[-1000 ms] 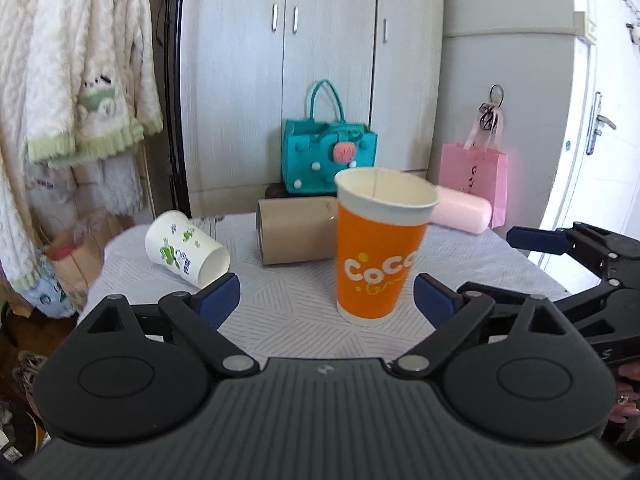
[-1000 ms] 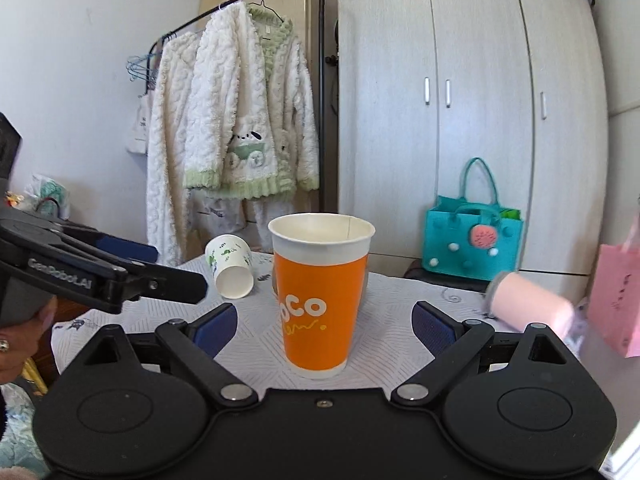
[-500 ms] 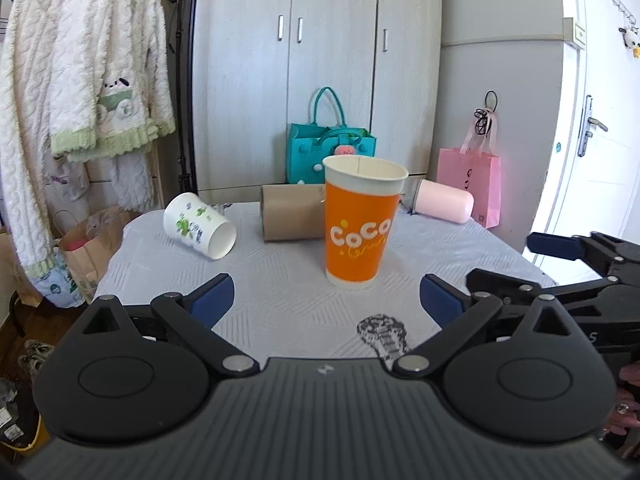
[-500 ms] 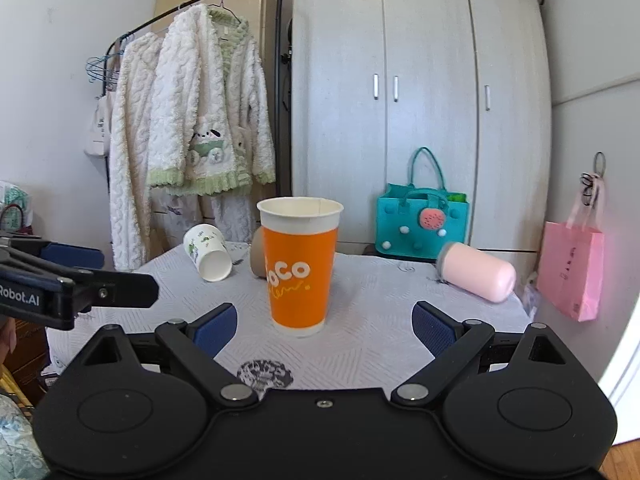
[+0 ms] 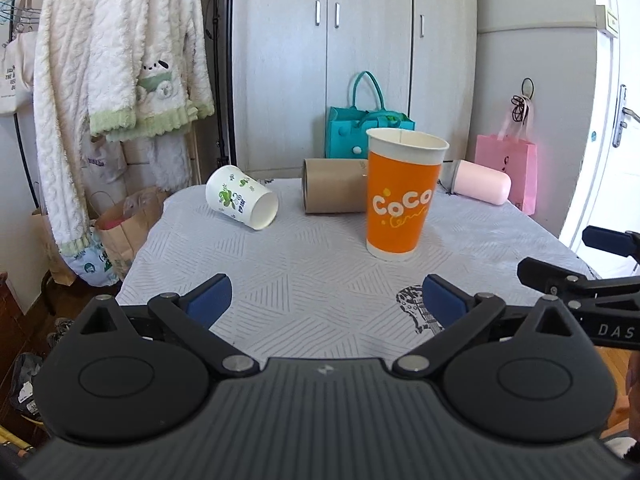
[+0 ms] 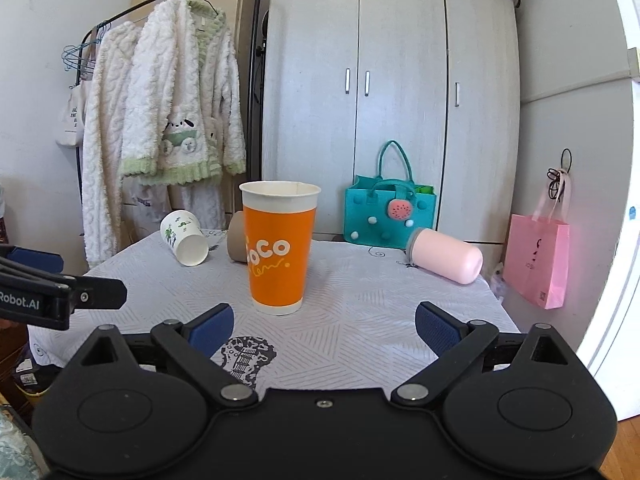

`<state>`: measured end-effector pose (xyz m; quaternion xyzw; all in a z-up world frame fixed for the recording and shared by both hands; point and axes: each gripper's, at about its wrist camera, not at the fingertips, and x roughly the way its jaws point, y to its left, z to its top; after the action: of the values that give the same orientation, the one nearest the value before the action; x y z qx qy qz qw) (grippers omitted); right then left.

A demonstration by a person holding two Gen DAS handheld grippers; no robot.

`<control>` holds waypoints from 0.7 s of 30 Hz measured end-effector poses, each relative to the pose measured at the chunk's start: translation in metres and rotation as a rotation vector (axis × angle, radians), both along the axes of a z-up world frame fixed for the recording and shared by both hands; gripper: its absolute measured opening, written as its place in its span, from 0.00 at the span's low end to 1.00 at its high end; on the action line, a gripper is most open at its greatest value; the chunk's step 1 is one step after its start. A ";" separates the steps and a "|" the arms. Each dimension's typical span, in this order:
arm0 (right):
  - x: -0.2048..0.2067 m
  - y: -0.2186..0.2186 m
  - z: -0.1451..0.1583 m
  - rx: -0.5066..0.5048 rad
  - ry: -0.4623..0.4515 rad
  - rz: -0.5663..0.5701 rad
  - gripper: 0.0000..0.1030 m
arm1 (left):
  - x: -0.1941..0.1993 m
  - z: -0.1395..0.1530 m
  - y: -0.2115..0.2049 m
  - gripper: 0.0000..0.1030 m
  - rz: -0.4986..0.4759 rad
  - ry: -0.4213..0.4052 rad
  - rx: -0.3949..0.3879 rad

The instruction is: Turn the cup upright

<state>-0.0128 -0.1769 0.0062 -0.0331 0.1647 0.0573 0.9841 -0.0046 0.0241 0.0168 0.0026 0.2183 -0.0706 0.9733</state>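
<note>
An orange "CoCo" paper cup (image 5: 402,200) stands upright on the grey patterned tablecloth (image 5: 320,280); it also shows in the right wrist view (image 6: 279,248). A white cup with green print (image 5: 242,203) lies on its side at the left (image 6: 185,238). A brown cup (image 5: 334,192) lies on its side behind the orange one (image 6: 237,242). A pink cup (image 5: 482,187) lies on its side at the right (image 6: 446,255). My left gripper (image 5: 324,300) is open and empty, well short of the orange cup. My right gripper (image 6: 324,326) is open and empty, also short of it.
A teal bag (image 6: 390,216) and a pink bag (image 6: 536,264) stand behind the table by the wardrobe (image 6: 396,100). White fleece clothes (image 6: 176,120) hang on a rack at the left. A paper bag (image 5: 124,224) sits on the floor by the table's left edge.
Both grippers have pulled back from the upright orange cup, which now stands farther off and free on the table. The jaws stay open.
</note>
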 end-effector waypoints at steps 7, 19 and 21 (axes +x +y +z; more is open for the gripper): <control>0.003 0.002 -0.004 -0.013 0.012 -0.081 1.00 | 0.002 -0.010 0.001 1.00 0.019 0.029 0.001; -0.001 -0.002 -0.007 0.002 0.042 -0.142 1.00 | 0.005 -0.019 0.005 1.00 0.053 0.107 0.020; -0.002 -0.001 -0.007 -0.004 0.040 -0.155 1.00 | 0.004 -0.019 0.006 1.00 0.060 0.104 0.016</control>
<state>-0.0145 -0.1780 -0.0008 -0.0211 0.1865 -0.0186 0.9821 -0.0008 0.0299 -0.0024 0.0000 0.2693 -0.0395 0.9622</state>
